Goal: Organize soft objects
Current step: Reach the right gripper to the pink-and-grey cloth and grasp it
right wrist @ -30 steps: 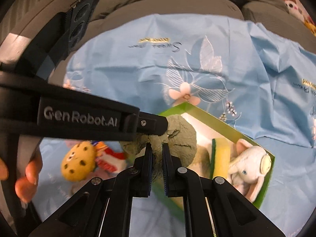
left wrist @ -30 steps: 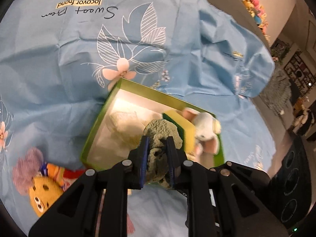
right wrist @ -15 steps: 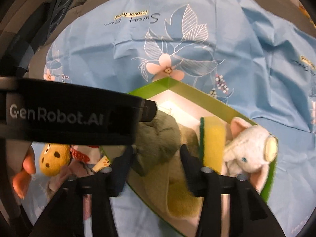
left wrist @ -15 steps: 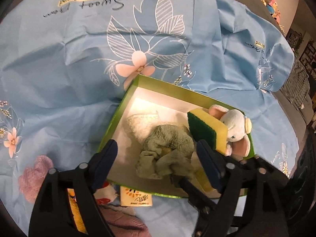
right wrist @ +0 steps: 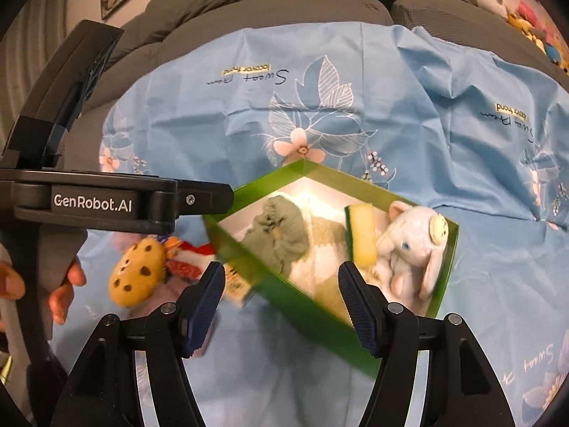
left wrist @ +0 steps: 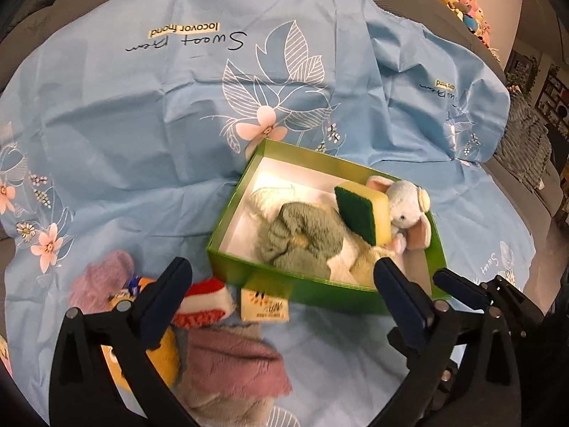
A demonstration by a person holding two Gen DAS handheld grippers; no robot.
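A green box (left wrist: pixel 227 256) (right wrist: pixel 320 315) lies on the blue flowered cloth. Inside are a green towel (left wrist: pixel 302 238) (right wrist: pixel 277 235), a yellow-green sponge (left wrist: pixel 362 210) (right wrist: pixel 361 235), a pale elephant plush (left wrist: pixel 409 210) (right wrist: pixel 409 249) and a cream cloth (left wrist: pixel 265 199). My left gripper (left wrist: pixel 281 295) is open and empty, above the box's near side. My right gripper (right wrist: pixel 281 302) is open and empty over the box's near edge. A yellow cookie plush (right wrist: pixel 135 274), a red-white plush (left wrist: pixel 204 304) and a pink knit cloth (left wrist: pixel 231 363) lie outside the box at the left.
A small yellow-white packet (left wrist: pixel 263 306) lies against the box's near wall. A lilac plush (left wrist: pixel 103 281) lies left of the pile. The left gripper's body (right wrist: pixel 92 203) and a hand (right wrist: pixel 64 295) fill the right wrist view's left side. A grey sofa (right wrist: pixel 284 10) is behind.
Both grippers were shut on the green towel and have opened. The towel now lies in the box. Both grippers have pulled back and up from the box.
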